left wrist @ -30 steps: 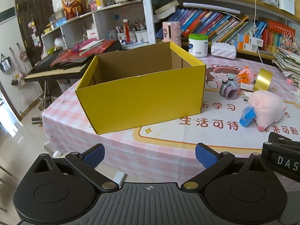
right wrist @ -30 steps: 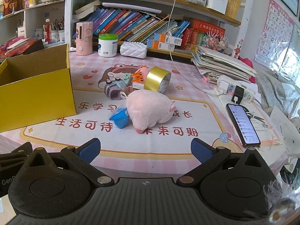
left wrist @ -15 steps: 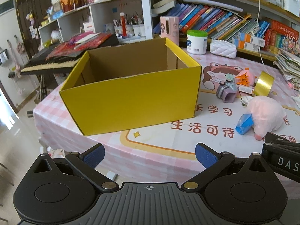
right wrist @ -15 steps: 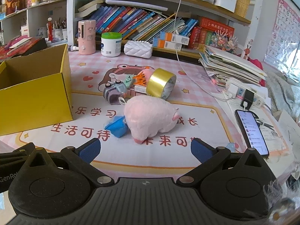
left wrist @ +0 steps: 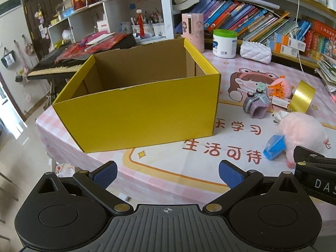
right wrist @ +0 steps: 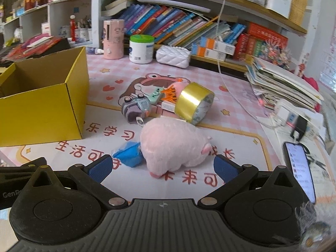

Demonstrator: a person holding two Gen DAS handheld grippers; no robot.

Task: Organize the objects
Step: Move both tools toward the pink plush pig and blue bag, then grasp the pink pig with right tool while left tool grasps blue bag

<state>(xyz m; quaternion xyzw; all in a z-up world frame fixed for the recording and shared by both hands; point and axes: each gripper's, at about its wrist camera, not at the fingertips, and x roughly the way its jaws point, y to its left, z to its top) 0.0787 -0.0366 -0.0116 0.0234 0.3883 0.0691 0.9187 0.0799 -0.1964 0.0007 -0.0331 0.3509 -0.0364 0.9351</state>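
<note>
An open, empty yellow cardboard box point(left wrist: 142, 113) stands on the pink table, also at the left of the right wrist view point(right wrist: 40, 107). A pink plush pig point(right wrist: 174, 145) lies on the mat beside a blue packet point(right wrist: 128, 154); both show in the left wrist view point(left wrist: 302, 130). Behind them lie a gold tape roll point(right wrist: 194, 103), a purple toy camera point(right wrist: 136, 108) and an orange clip toy point(right wrist: 171, 93). My right gripper point(right wrist: 162, 169) is open and empty, just in front of the pig. My left gripper point(left wrist: 168, 173) is open and empty, in front of the box.
A phone point(right wrist: 299, 170) lies at the table's right edge, with a power strip point(right wrist: 294, 119) and a stack of papers point(right wrist: 281, 86) behind. A white jar point(right wrist: 141, 49), a pink tumbler point(right wrist: 113, 38) and a white pouch point(right wrist: 173, 55) stand before the bookshelf. A keyboard point(left wrist: 54, 67) is at far left.
Both grippers have moved forward toward the table. The box looms larger for the left gripper and the pig lies closer to the right one. Both stay open.
</note>
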